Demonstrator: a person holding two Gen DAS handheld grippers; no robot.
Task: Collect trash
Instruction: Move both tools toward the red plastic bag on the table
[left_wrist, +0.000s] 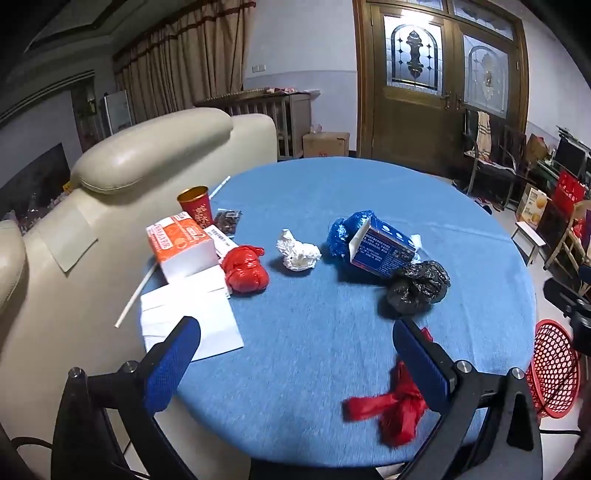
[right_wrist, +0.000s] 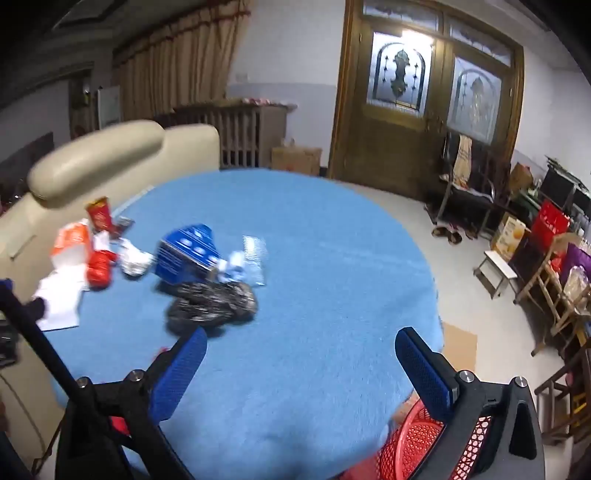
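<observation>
Trash lies on a round table with a blue cloth. A flat red plastic bag lies at the near edge, partly under my left gripper's right finger. Farther off are a black bag, a blue carton on a blue bag, a white paper wad and a red bag ball. My left gripper is open and empty above the table. My right gripper is open and empty, over the table's near right edge. The black bag and blue carton show there too, blurred.
A red mesh basket stands on the floor by the table's right edge; it also shows under my right gripper. An orange tissue pack, a red cup, white papers and a straw lie at the table's left. A cream sofa stands beyond.
</observation>
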